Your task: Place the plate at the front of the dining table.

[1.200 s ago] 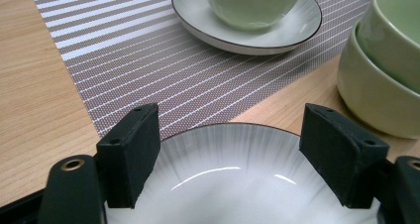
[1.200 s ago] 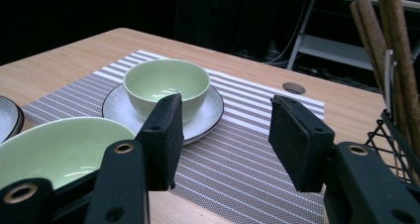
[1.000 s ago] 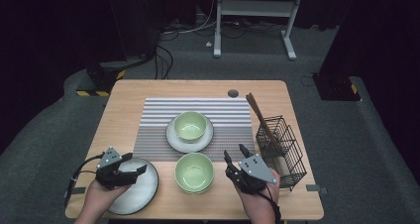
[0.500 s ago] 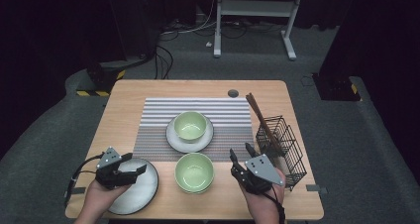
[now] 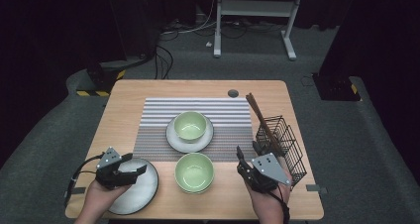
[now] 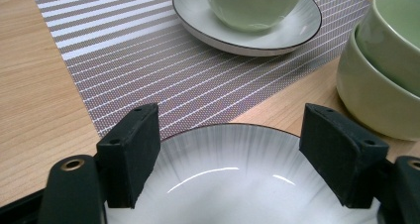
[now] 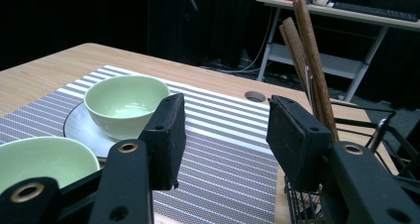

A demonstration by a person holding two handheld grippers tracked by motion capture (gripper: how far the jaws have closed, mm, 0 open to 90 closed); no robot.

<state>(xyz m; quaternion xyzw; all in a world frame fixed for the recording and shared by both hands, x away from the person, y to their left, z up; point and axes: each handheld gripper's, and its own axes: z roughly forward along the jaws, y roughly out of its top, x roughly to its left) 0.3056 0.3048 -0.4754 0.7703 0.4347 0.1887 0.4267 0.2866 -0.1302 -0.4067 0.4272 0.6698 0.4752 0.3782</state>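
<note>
With its fingers wide and empty over the grey plate [image 5: 133,187] at lower left, the left gripper [image 5: 130,170] should grip the rim squarely, while the right gripper [image 5: 239,160], fingers half open and empty, waits beside the wire basket [image 5: 287,147].

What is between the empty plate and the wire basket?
In the high view, a green bowl sits on the bare wood between the empty plate and the wire basket, and the right tongs hover there too, closer to the basket.
</note>
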